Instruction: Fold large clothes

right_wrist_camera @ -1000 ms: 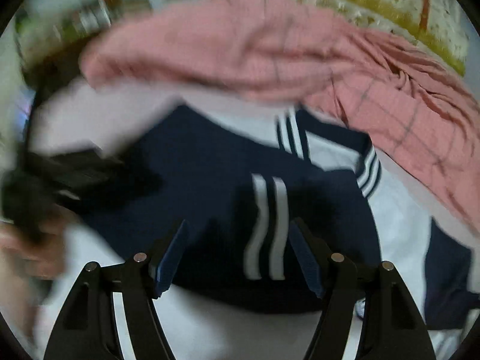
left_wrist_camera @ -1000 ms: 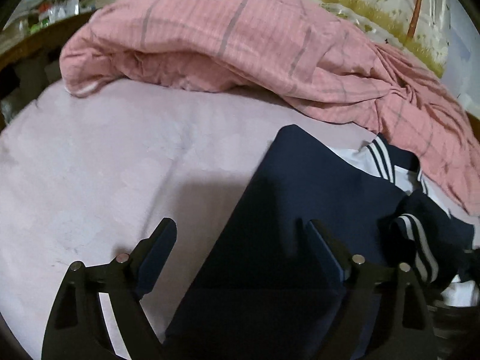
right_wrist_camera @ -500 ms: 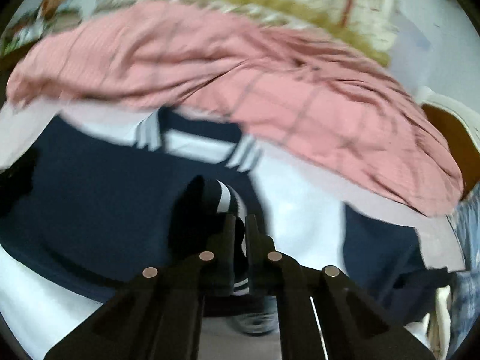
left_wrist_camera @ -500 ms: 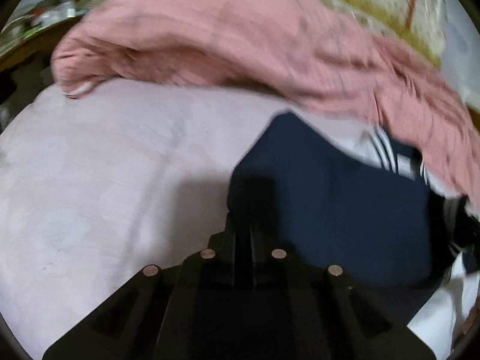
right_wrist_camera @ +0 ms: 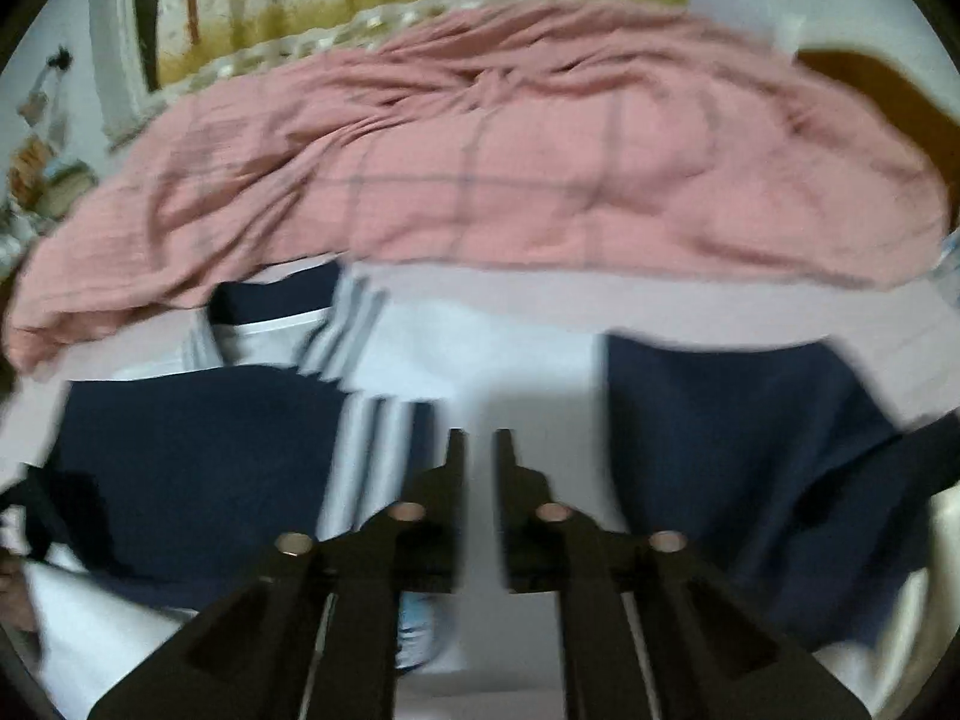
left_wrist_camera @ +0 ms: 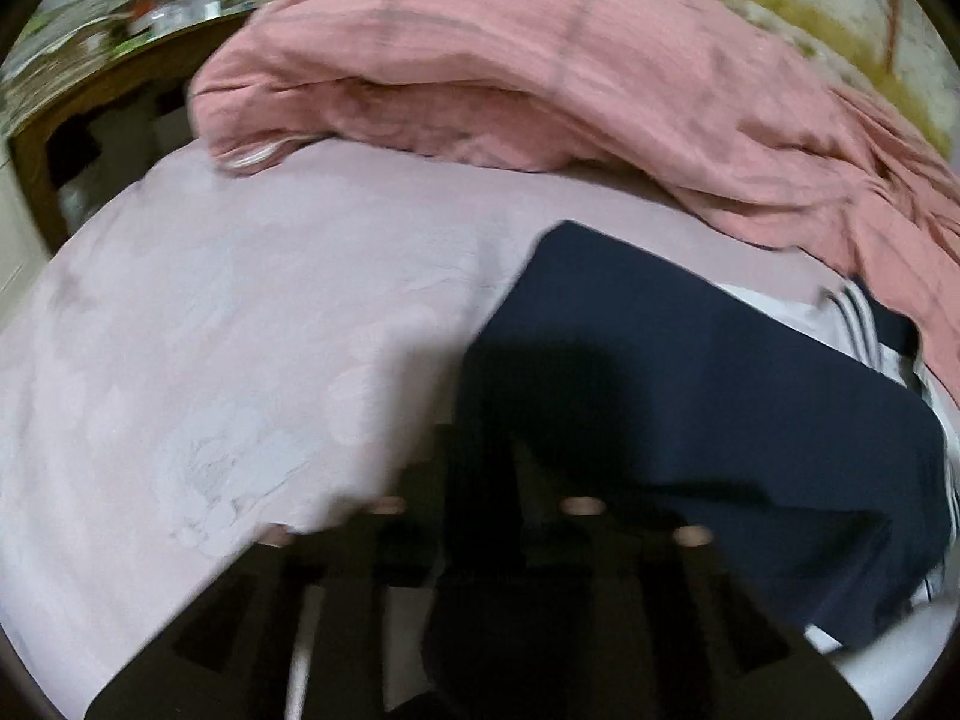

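Item: navy-and-white garment, lying flat on my bed beside the pink blanket. My left claw had just been opening, blurred, navy cloth between its fingers; grip uncertain. My right claw had just parted, holding nothing.

No readable text anywhere. Small light-blue printed tag on the white and navy striped garment shows markings, too blurred to make out. No other labels, brands or numbers.
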Action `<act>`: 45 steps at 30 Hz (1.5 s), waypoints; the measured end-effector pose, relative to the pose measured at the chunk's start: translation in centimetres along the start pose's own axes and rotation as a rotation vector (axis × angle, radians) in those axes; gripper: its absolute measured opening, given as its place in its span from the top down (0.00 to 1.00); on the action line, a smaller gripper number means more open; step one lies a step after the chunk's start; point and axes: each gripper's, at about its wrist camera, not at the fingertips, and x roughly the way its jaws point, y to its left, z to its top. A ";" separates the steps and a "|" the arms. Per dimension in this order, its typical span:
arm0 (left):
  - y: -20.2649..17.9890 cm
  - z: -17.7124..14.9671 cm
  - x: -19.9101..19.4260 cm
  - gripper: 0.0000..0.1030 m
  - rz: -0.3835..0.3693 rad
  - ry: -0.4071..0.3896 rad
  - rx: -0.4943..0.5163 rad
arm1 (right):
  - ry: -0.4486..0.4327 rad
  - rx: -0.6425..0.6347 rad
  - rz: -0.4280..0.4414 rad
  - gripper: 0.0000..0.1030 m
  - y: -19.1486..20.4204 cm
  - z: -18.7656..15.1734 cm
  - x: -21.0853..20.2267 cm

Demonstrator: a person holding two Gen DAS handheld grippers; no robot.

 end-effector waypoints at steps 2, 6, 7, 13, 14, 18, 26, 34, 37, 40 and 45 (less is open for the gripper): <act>-0.3 0.0 -0.9 0.46 -0.054 -0.039 0.013 | 0.044 0.026 0.111 0.28 0.6 -0.5 0.6; -0.8 0.2 -2.0 0.29 -0.047 -0.076 0.047 | 0.189 0.029 0.132 0.25 2.5 -2.0 3.3; -0.8 0.2 -1.6 0.29 -0.037 -0.059 0.050 | 0.223 0.013 0.117 0.25 3.1 -2.4 4.2; -0.1 -0.3 1.3 0.27 -0.005 0.052 0.017 | 0.153 -0.162 0.032 0.76 6.3 -3.2 4.4; 0.0 -0.3 1.2 0.27 -0.001 0.048 0.015 | 0.106 -0.164 0.014 0.77 6.5 -3.0 3.7; -0.3 -0.5 1.3 0.25 0.028 0.049 0.027 | -0.093 -0.159 -0.139 0.80 6.3 -1.9 0.9; -1.4 -0.5 1.4 0.24 0.115 0.036 0.077 | 0.074 -0.020 -0.099 0.56 2.9 -2.0 4.7; -3.3 0.2 -3.8 0.24 0.109 -0.098 0.181 | -0.087 0.014 -0.063 0.30 2.4 -0.4 -2.1; -4.1 0.6 -7.1 0.22 -0.030 -0.143 0.162 | -0.108 -0.002 -0.060 0.27 2.9 0.2 -3.8; -4.9 0.6 -7.6 0.22 -0.105 -0.075 0.167 | -0.090 0.001 -0.003 0.26 3.5 0.7 -4.0; -6.0 -0.4 -4.8 0.24 -0.027 0.059 0.160 | 0.052 -0.099 -0.065 0.26 5.7 -0.9 0.2</act>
